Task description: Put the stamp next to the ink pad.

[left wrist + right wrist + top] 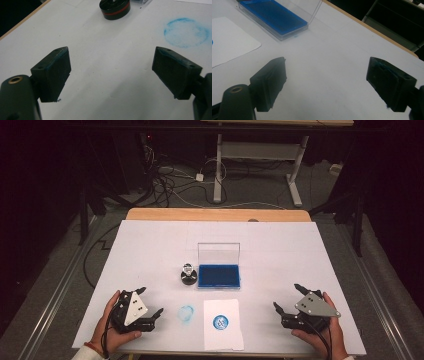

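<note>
White sheeting covers the bench point(150, 250) under my cameras, with a dark room and loose floor cables beyond its wooden far edge. What I take as the job's thing is the small round black stamp with a red band and a shiny knob point(188, 274); it stands upright ahead of my left tool point(150, 306) and a little to that tool's right, well apart from it, at the top of the left gripper view point(115, 8). Just beside the stamp on its right lies the shallow clear plastic ink tray with a blue pad and raised clear lid point(219, 275), near but apart as far as I can tell. Closer to me sits a white paper sheet bearing a round blue print point(223, 324), and between it and my left tool a fainter blue ring is stamped straight onto the bench point(186, 313).

Both tools rest low with jaws spread wide and nothing between them; my right tool point(286, 300) waits off to the paper's right.

To take the stamp well, I judge I should bring the left tool in level, straddle the black body below the knob, and close squarely so it does not tip or smear.

Whatever the blue print says is too small for me to read, and I see no brand names.
</note>
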The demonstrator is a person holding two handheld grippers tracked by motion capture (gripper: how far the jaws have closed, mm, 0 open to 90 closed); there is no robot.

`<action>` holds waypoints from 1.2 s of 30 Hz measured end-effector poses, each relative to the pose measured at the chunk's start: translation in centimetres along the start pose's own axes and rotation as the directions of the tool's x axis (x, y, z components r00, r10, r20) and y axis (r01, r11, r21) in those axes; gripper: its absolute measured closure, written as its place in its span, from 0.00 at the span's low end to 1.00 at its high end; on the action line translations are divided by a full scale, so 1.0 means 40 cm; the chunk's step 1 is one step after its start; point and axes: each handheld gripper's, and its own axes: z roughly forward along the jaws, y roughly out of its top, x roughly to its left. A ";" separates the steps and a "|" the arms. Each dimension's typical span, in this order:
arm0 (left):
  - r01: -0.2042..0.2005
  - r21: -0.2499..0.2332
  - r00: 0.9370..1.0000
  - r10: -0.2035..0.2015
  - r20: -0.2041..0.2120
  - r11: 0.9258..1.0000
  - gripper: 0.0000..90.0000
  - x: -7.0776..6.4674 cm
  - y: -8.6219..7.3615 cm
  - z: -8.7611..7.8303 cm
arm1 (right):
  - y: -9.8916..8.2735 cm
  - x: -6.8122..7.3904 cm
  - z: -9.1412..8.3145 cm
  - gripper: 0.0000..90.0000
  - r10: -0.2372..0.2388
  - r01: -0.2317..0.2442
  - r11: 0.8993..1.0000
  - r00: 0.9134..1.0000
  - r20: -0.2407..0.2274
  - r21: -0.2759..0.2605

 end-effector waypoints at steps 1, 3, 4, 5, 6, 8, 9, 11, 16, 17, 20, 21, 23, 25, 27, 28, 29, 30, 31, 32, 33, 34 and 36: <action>-0.001 0.003 1.000 0.001 0.001 1.000 0.17 0.000 0.000 0.000 | 0.000 0.000 0.000 0.19 -0.001 0.001 1.000 1.000 -0.002 -0.001; -0.009 0.000 1.000 0.009 0.003 1.000 0.17 -0.002 0.002 0.000 | -0.001 0.002 0.001 0.19 -0.005 0.005 1.000 1.000 0.000 0.002; -0.011 -0.004 1.000 0.011 0.002 1.000 0.17 -0.003 0.003 -0.001 | -0.001 0.003 0.001 0.19 -0.007 0.007 1.000 1.000 0.000 0.003; -0.013 -0.007 1.000 0.013 0.004 1.000 0.17 -0.004 0.004 -0.002 | -0.001 0.004 0.001 0.19 -0.010 0.010 1.000 1.000 -0.001 0.004; -0.015 -0.010 1.000 0.015 0.004 1.000 0.17 -0.005 0.004 -0.003 | -0.001 0.005 0.001 0.19 -0.014 0.014 1.000 1.000 -0.002 0.006; -0.015 -0.012 1.000 0.015 0.006 1.000 0.17 -0.005 0.003 -0.006 | 0.000 0.008 0.000 0.19 -0.020 0.020 1.000 1.000 0.004 0.011; -0.014 -0.014 1.000 0.015 0.007 1.000 0.17 -0.005 0.003 -0.007 | 0.001 0.009 -0.002 0.19 -0.018 0.018 1.000 1.000 0.004 0.009; -0.015 -0.018 1.000 0.015 0.008 1.000 0.17 -0.005 0.003 -0.007 | 0.003 0.010 -0.005 0.19 -0.021 0.021 1.000 1.000 0.008 0.005; -0.019 -0.017 1.000 0.019 0.013 1.000 0.17 -0.002 0.007 -0.001 | 0.001 0.011 -0.002 0.18 -0.018 0.018 1.000 1.000 0.007 0.012; -0.019 -0.015 1.000 0.019 0.014 1.000 0.17 -0.002 0.008 0.001 | 0.000 0.011 -0.002 0.19 -0.018 0.018 1.000 1.000 0.008 0.012; -0.026 -0.014 1.000 0.026 0.017 1.000 0.17 -0.004 0.011 0.003 | -0.001 0.009 -0.004 0.19 -0.018 0.017 1.000 1.000 0.012 0.012; -0.027 -0.015 0.999 0.027 0.018 1.000 0.17 -0.005 0.012 0.004 | -0.002 0.009 -0.006 0.19 -0.014 0.014 1.000 1.000 0.012 0.010; -0.028 -0.016 0.999 0.028 0.018 0.999 0.17 -0.006 0.013 0.004 | -0.003 0.008 -0.008 0.19 -0.014 0.014 1.000 1.000 0.015 0.009; -0.027 -0.019 0.999 0.028 0.019 0.999 0.17 -0.006 0.014 0.003 | -0.003 0.008 -0.009 0.18 -0.013 0.013 1.000 1.000 0.016 0.009; -0.026 -0.021 0.999 0.026 0.019 0.999 0.17 -0.004 0.014 0.003 | -0.003 0.009 -0.008 0.19 -0.013 0.012 1.000 1.000 0.016 0.010; -0.025 -0.021 1.000 0.025 0.019 0.999 0.17 -0.004 0.014 0.003 | -0.002 0.009 -0.008 0.18 -0.015 0.015 1.000 1.000 0.014 0.010; -0.024 -0.021 1.000 0.024 0.018 1.000 0.17 -0.003 0.013 0.004 | -0.002 0.009 -0.007 0.19 -0.016 0.015 1.000 1.000 0.014 0.011; -0.022 -0.021 1.000 0.023 0.017 1.000 0.17 -0.003 0.013 0.004 | -0.003 0.009 -0.006 0.19 -0.015 0.015 1.000 1.000 0.013 0.012; -0.022 -0.021 1.000 0.022 0.018 1.000 0.17 -0.002 0.014 0.004 | -0.003 0.009 -0.006 0.19 -0.016 0.016 1.000 1.000 0.012 0.013; -0.023 -0.021 1.000 0.023 0.018 1.000 0.17 -0.002 0.014 0.005 | -0.003 0.009 -0.005 0.19 -0.014 0.014 1.000 1.000 0.012 0.014; -0.024 -0.019 1.000 0.024 0.017 1.000 0.17 -0.002 0.014 0.005 | -0.004 0.008 -0.005 0.19 -0.014 0.014 1.000 1.000 0.012 0.014; -0.026 -0.019 1.000 0.026 0.016 0.999 0.17 -0.002 0.015 0.006 | -0.004 0.008 -0.005 0.19 -0.014 0.014 1.000 1.000 0.013 0.013; -0.026 -0.016 1.000 0.026 0.016 1.000 0.17 -0.002 0.016 0.008 | -0.005 0.007 -0.004 0.19 -0.013 0.013 1.000 1.000 0.010 0.014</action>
